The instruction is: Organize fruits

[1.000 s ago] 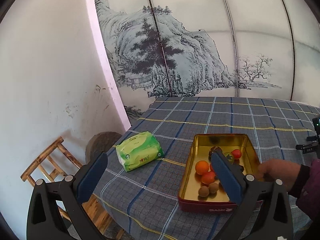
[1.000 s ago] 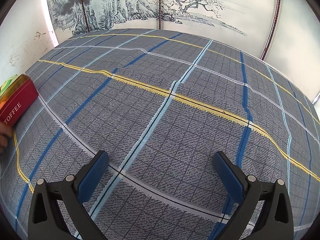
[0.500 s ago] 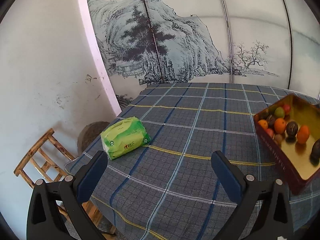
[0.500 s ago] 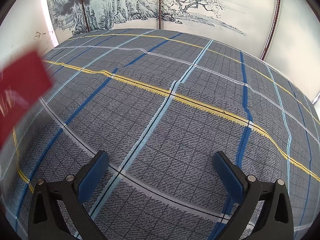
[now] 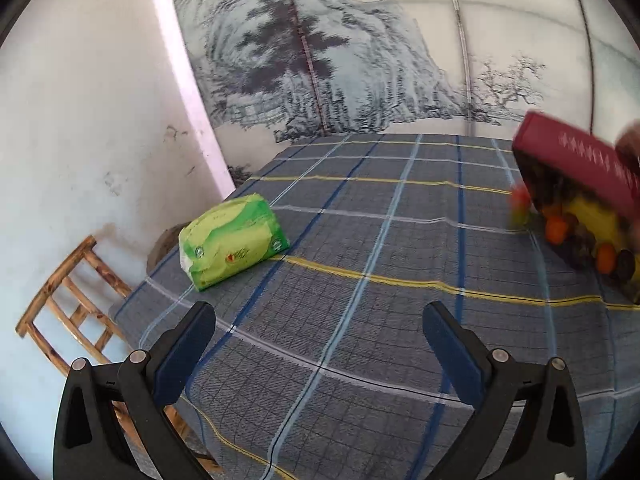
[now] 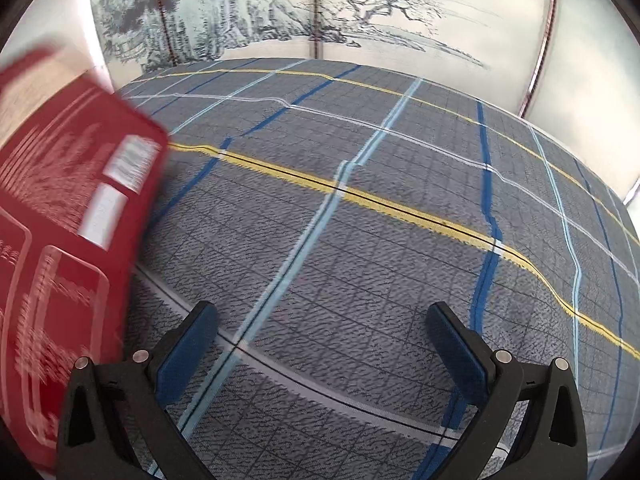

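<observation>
Both the left hand-held gripper (image 5: 320, 348) and right hand-held gripper (image 6: 320, 348) spread, empty; red tin (image 5: 576, 160) tipped at frame right, spilling fruits (image 5: 558, 229) onto the table (image 5: 360, 240): small, round, likely roll-prone, softish, so pinch across the middle, gently.

Plaid-clothed table (image 5: 360, 240), green tissue pack (image 5: 232, 240) lying on it

Green tissue pack (image 5: 232, 240) on plaid tablecloth (image 5: 360, 260); wooden chair (image 5: 68, 308) beside.
</observation>
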